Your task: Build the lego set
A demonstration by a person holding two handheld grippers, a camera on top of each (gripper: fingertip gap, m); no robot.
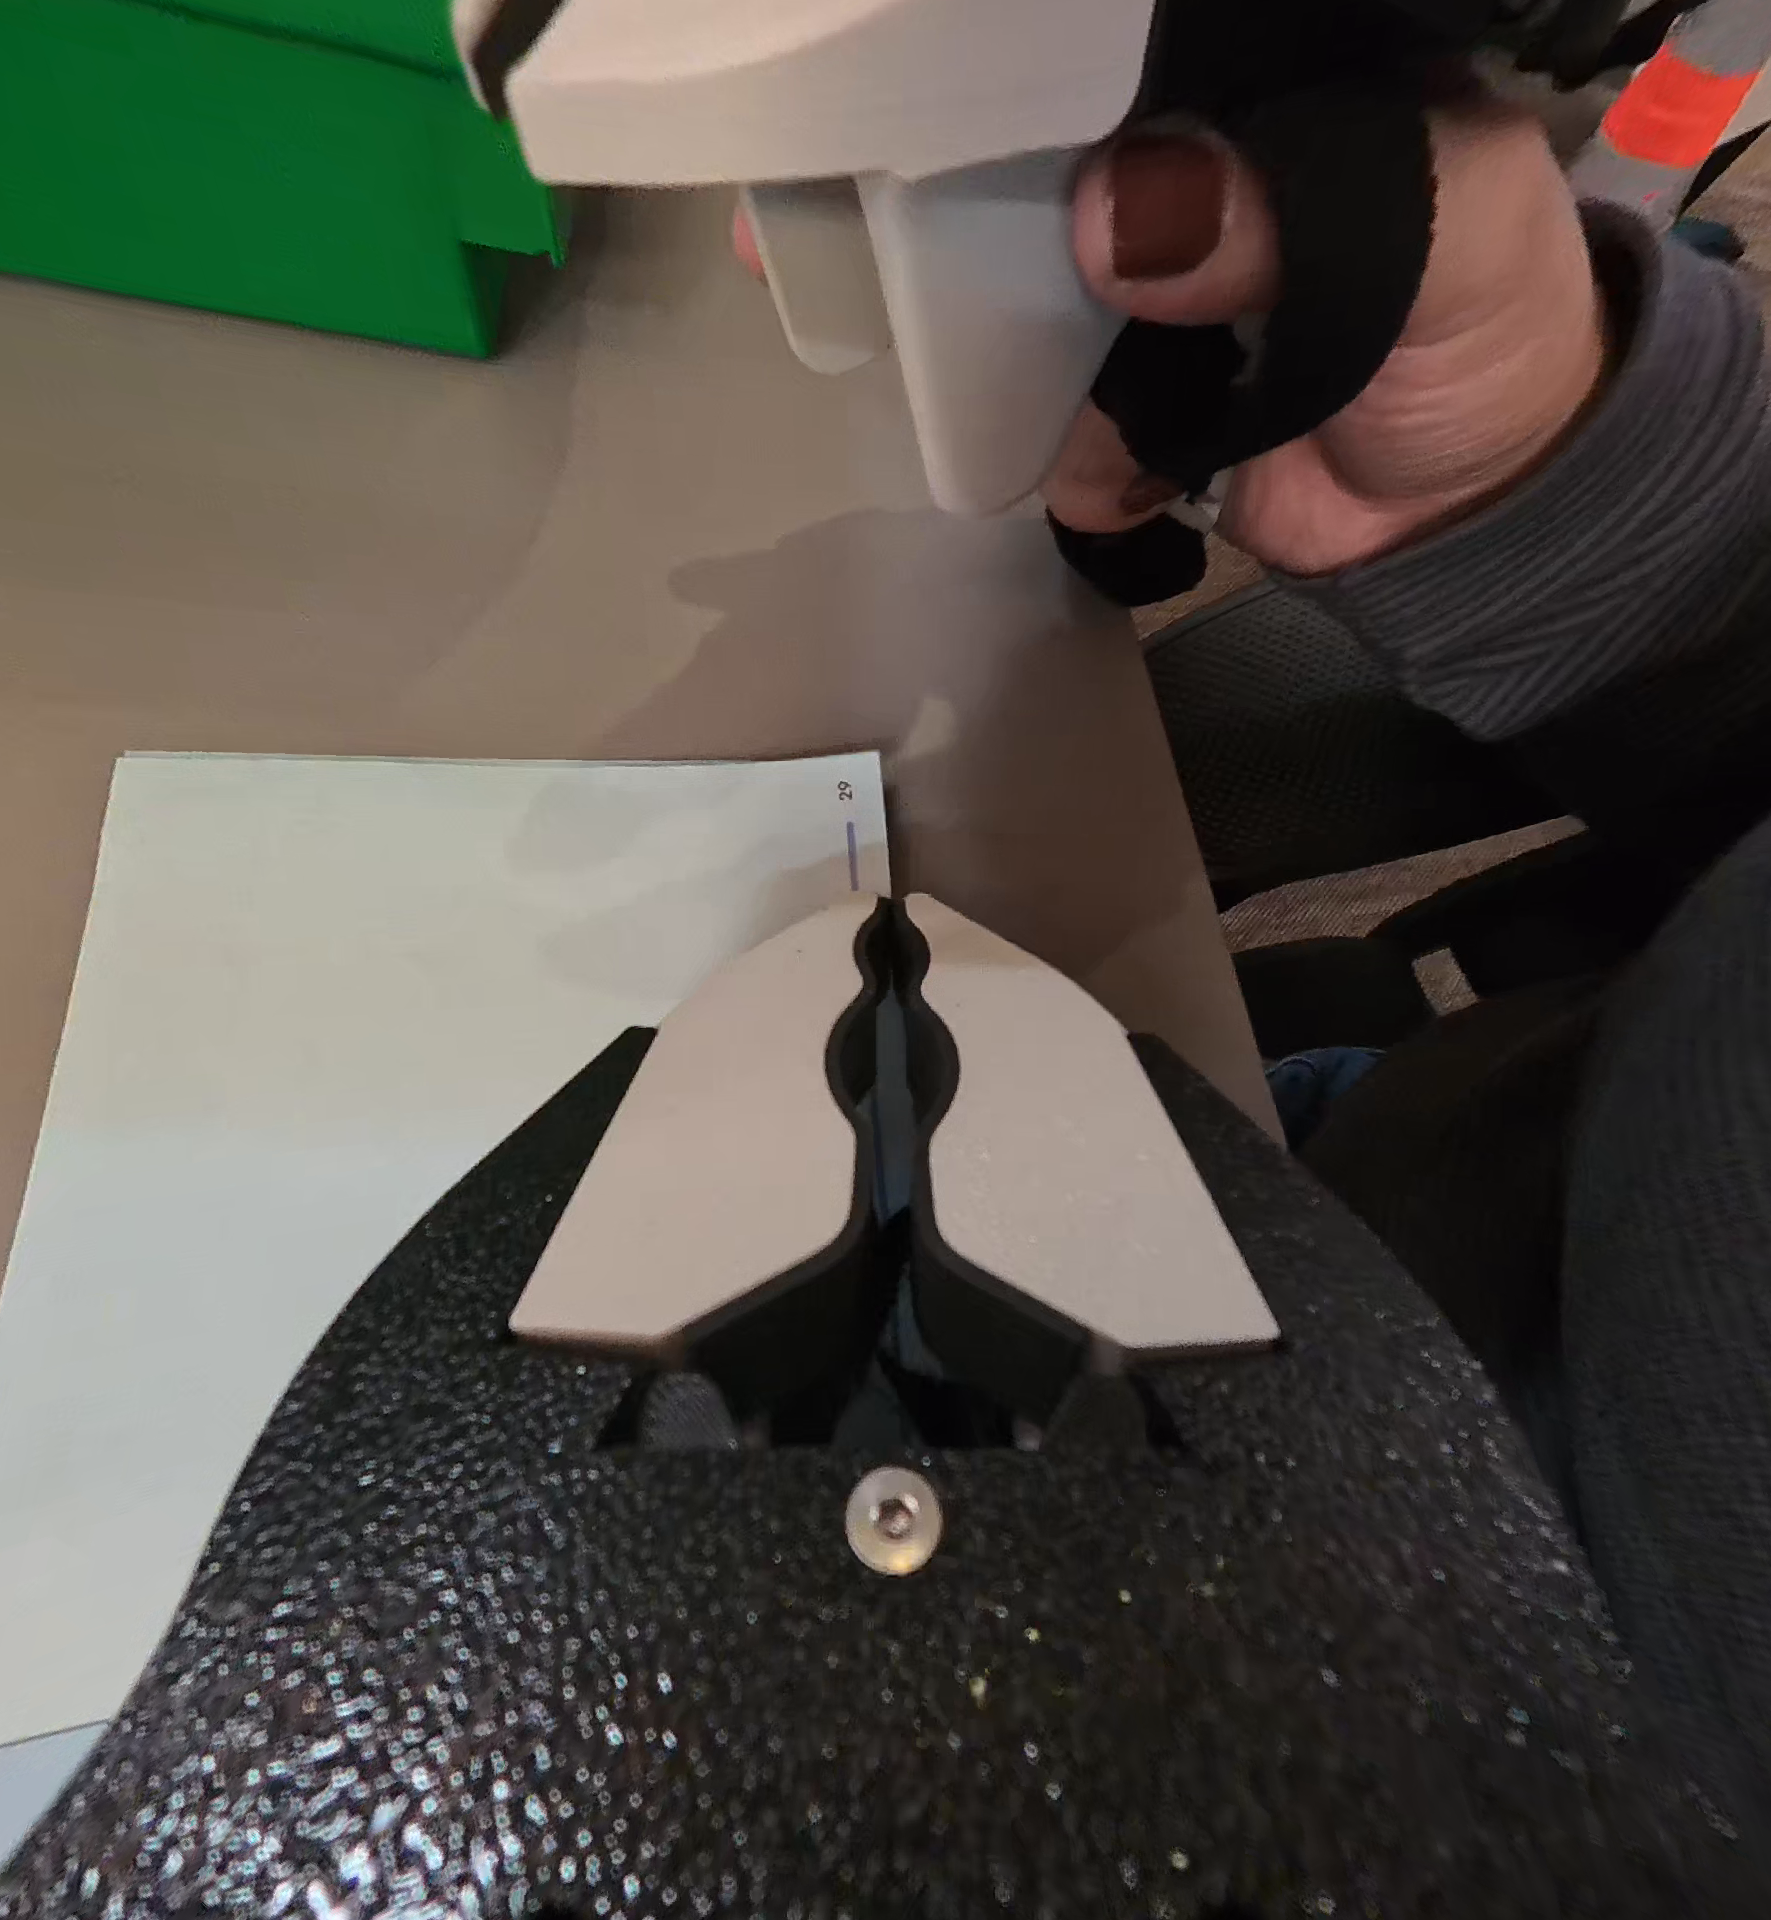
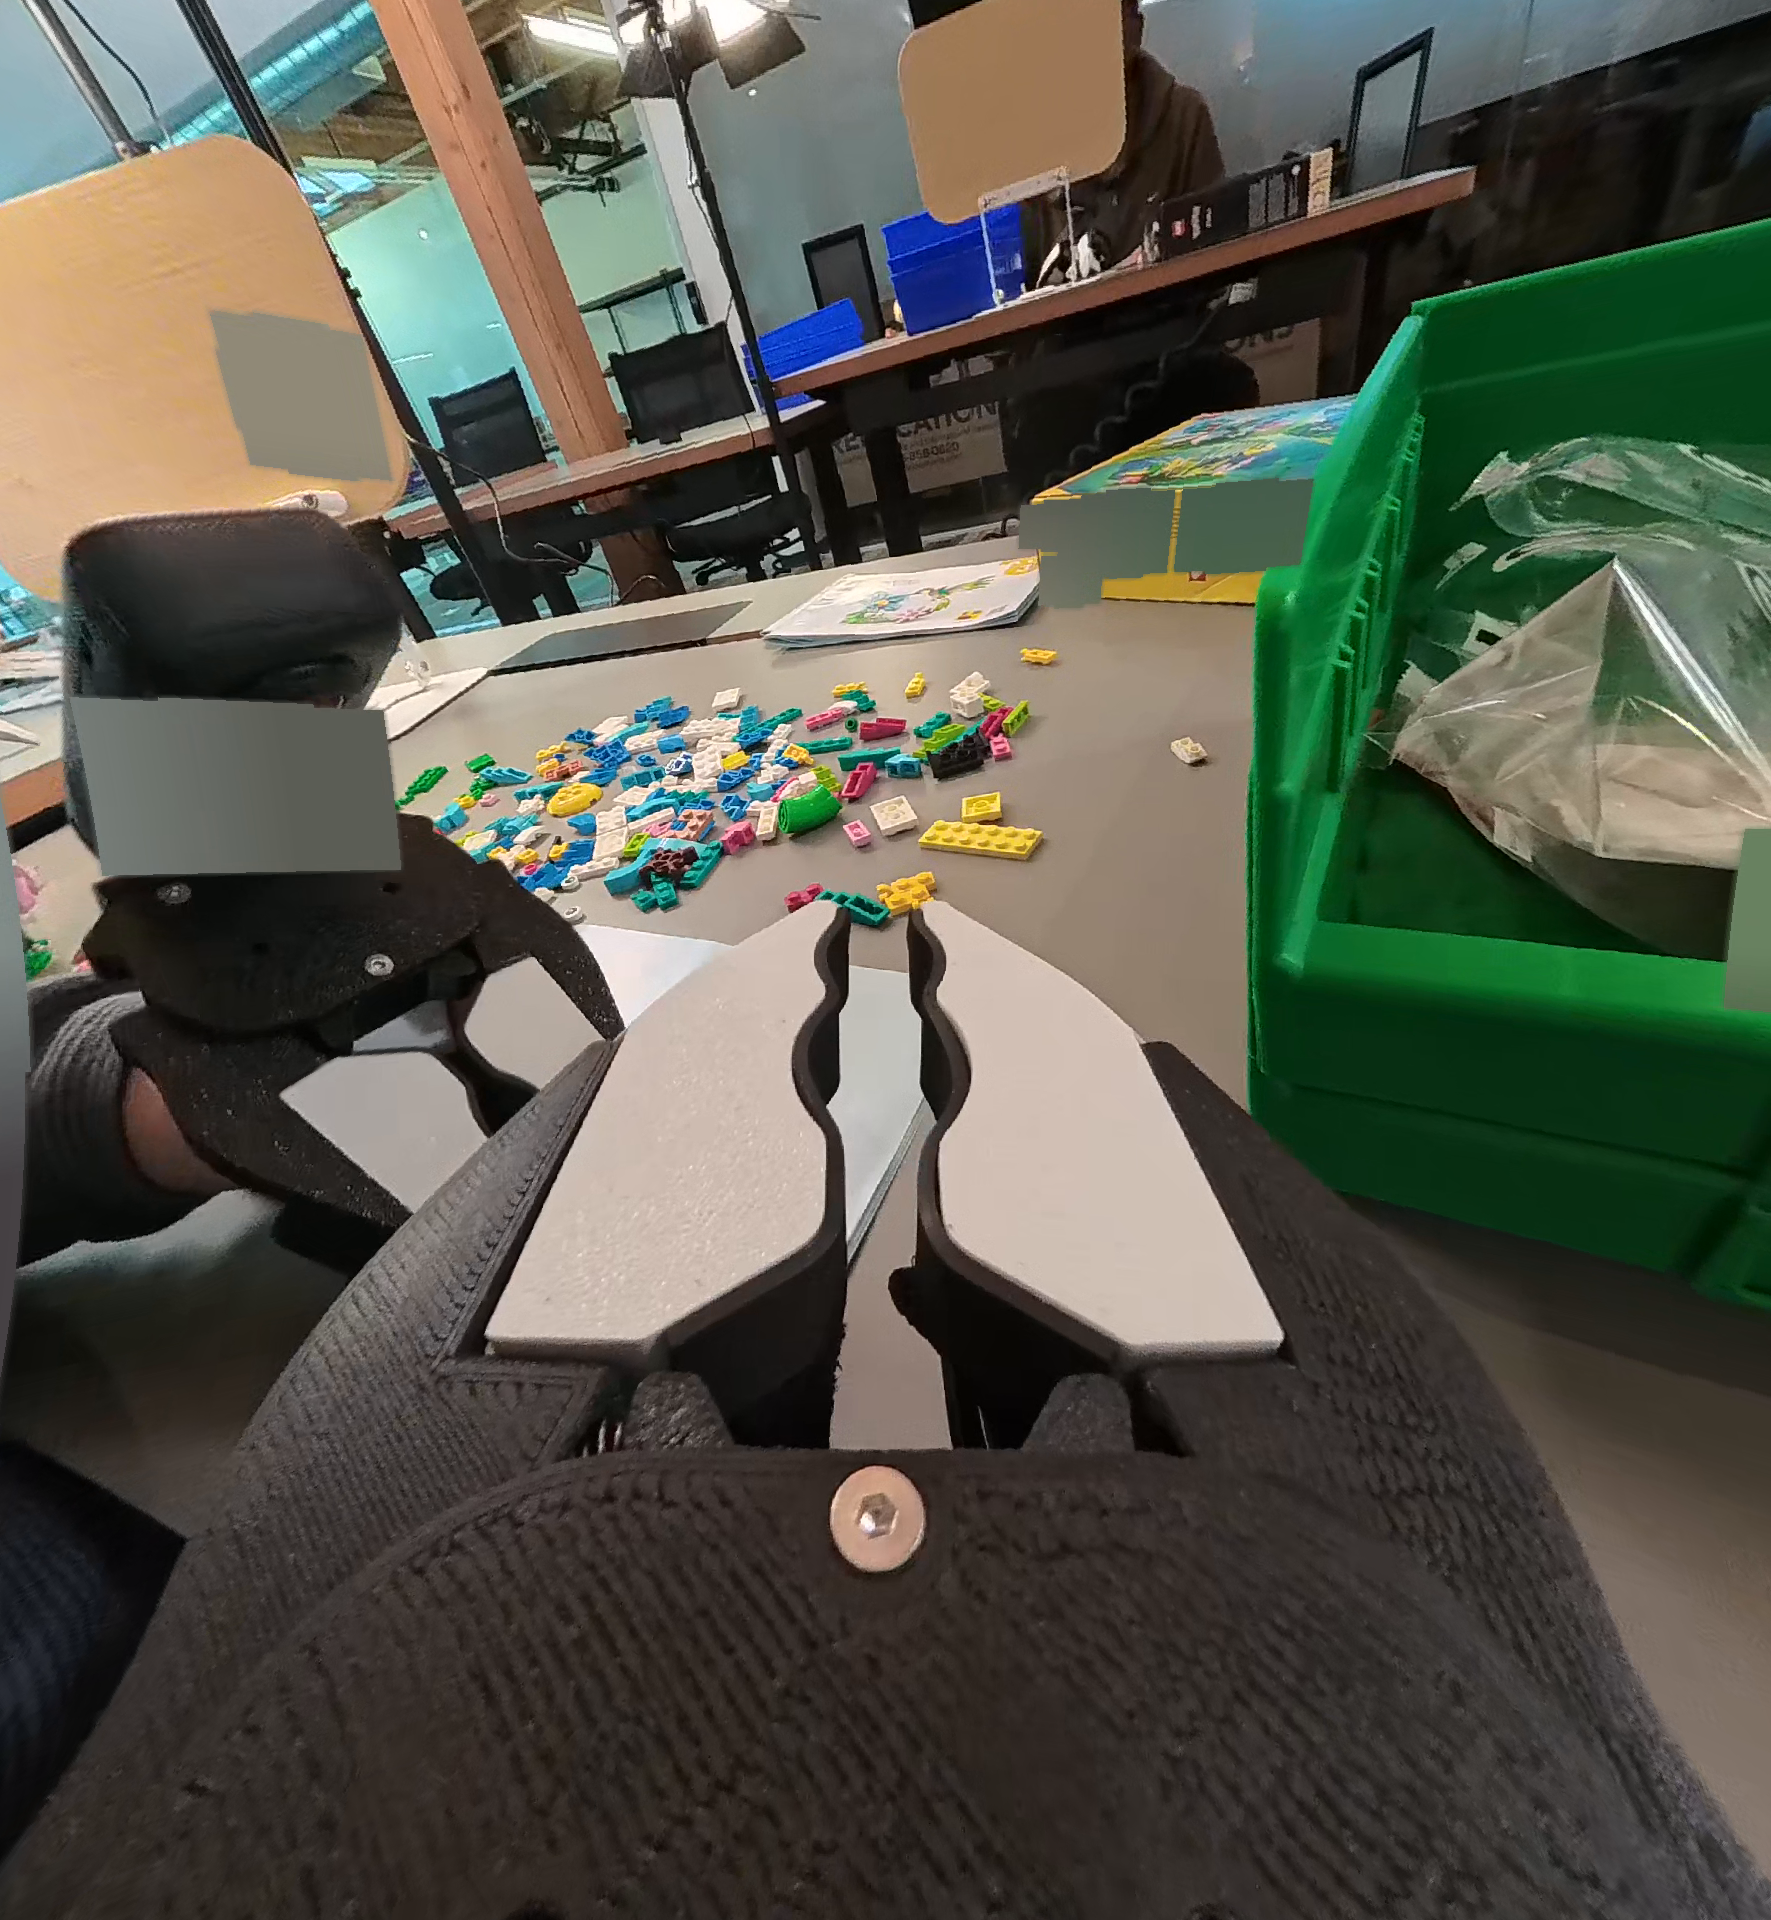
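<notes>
Bricks (image 2: 756, 779) lie scattered loose on the grey tabletop (image 2: 1120, 831), left of the green bin (image 2: 1483, 987). Right tool (image 2: 879, 914), fingers slightly parted and grasping nothing, sits near the bin. Left tool (image 1: 891, 906) is clenched at the corner of a pale page (image 1: 341, 987), farther from the bin.

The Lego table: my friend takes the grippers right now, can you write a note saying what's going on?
Left gripper: jaws shut on the corner of a booklet page at the table's near edge.
Right gripper: jaws slightly open, empty, above the table, pointing at the bricks.
Loose bricks lie scattered mid-table; a yellow plate sits nearest.
Green bin on the right holds plastic bags.
A second booklet and the box lie farther back.
Done: no assembled part in view.
Left: pick bricks, build.
</notes>
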